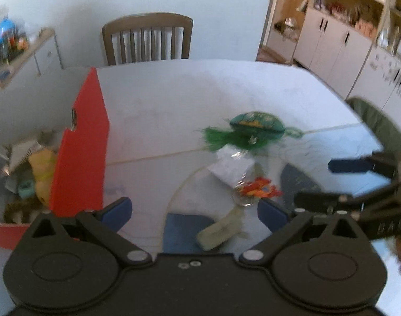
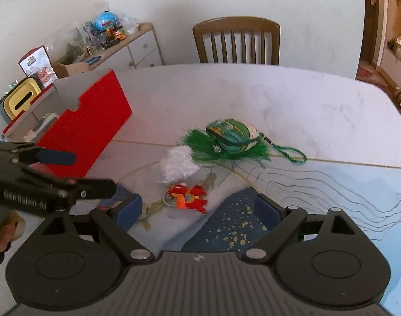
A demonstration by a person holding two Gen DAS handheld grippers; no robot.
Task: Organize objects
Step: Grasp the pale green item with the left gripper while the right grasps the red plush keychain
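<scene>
I have both tongs hovering low over the bench (image 2: 292, 100), side by side, each spread wide with nothing between its blue pads. My left tongs (image 1: 195, 208) point at the small pile; my right tongs (image 2: 200, 208) aim the same way. Each camera catches the other tool at its edge, also spread.

Nearest lies a red and orange plush keychain (image 2: 188, 197) on a metal ring. Only the left view shows a pale, limp fabric strip (image 1: 221, 230) lying just before it. Touching the keychain's far side is a crinkly clear plastic bag (image 2: 178, 167). Beyond that sits a green oval sachet (image 2: 232, 137) with a feathery green fringe and a braided loop.

A red cardboard box (image 2: 87, 126) stands open at the left; the left view shows a yellow soft toy (image 1: 42, 168) inside. A slatted wooden chair (image 2: 237, 40) stands at the far edge.
</scene>
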